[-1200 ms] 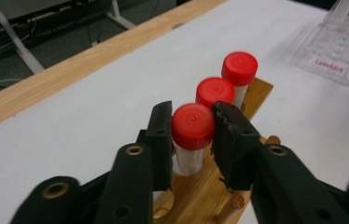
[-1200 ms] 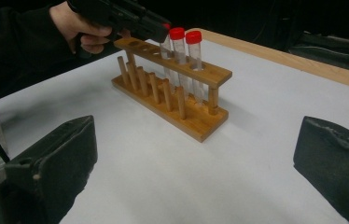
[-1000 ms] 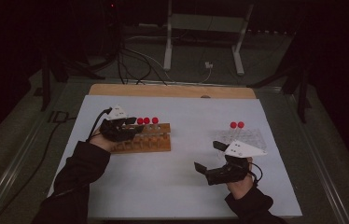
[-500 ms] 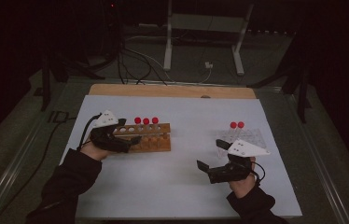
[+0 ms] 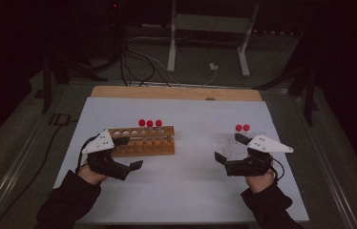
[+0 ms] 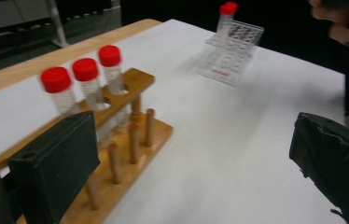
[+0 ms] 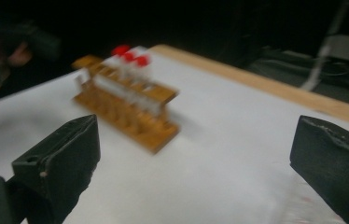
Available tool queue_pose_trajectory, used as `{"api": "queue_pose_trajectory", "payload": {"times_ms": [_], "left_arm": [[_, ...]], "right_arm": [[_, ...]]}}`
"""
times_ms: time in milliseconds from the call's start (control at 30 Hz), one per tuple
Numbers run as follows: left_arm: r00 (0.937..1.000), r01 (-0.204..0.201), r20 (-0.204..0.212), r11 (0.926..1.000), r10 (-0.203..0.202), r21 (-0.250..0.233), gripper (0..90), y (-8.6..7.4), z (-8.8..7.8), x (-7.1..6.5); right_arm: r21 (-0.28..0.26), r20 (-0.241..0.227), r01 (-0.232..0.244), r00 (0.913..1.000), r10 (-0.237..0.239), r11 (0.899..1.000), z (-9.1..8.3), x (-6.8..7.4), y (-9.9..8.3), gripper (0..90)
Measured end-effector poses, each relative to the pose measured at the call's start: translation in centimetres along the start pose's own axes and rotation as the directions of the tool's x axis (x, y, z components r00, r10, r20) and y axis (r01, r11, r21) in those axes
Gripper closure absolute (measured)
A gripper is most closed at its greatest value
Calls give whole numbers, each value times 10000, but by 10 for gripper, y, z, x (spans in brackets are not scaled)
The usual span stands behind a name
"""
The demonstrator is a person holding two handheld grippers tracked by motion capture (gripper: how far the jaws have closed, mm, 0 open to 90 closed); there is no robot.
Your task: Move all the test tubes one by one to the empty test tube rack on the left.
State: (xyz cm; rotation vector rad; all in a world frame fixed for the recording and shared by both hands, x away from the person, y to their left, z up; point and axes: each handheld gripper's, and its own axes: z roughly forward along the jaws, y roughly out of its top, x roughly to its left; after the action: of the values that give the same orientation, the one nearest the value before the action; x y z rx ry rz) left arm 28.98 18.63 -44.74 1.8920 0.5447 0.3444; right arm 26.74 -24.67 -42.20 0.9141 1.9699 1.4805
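Note:
A wooden tube rack (image 5: 143,142) (image 6: 133,135) stands left of centre on the white table sheet, with three red-capped tubes (image 5: 149,123) (image 6: 85,70) upright at its right end. My left gripper (image 5: 130,152) (image 6: 191,163) sits just in front of the rack's left end. Its jaws have just been opening and now stand wide apart with nothing between them. At the right, a clear plastic rack (image 5: 234,143) (image 6: 233,51) holds two red-capped tubes (image 5: 242,128). My right gripper (image 5: 230,148) (image 7: 196,158) hovers by it, open and holding nothing. The wooden rack (image 7: 130,109) looks blurred in the right gripper view.
The white sheet (image 5: 191,191) covers the table, and a bare wooden strip (image 5: 176,93) runs along the far edge. Beyond it are a metal stand (image 5: 172,38) and cables on a dark floor. The person's other hand (image 6: 345,23) shows at the top right of the left gripper view.
My left gripper has drawn back from the wooden rack toward the person and its jaws have opened. My right gripper has shifted a little to the right, beside the clear rack.

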Motion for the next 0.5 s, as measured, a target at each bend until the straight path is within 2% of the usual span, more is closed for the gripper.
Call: {"api": "queue_pose_trajectory", "payload": {"times_ms": [200,333,433,500], "left_arm": [[9999,-65,151,10000,66,-71,22,-7,-1,-7],[9999,-20,111,9999,21,-113,22,-11,-1,-8],[9999,-5,129,9999,7,-116,22,-13,-2,-8],[9999,33,159,9999,-31,-130,22,-14,-2,-8]], "right_arm": [[-318,508,-106,9986,122,9994,-9,-22,7,16],[-429,467,-258,9985,278,9987,-13,-41,12,16],[-121,609,-309,9976,316,9994,-13,-54,14,16],[-118,754,-464,9960,471,9989,-13,-63,13,16]]}}
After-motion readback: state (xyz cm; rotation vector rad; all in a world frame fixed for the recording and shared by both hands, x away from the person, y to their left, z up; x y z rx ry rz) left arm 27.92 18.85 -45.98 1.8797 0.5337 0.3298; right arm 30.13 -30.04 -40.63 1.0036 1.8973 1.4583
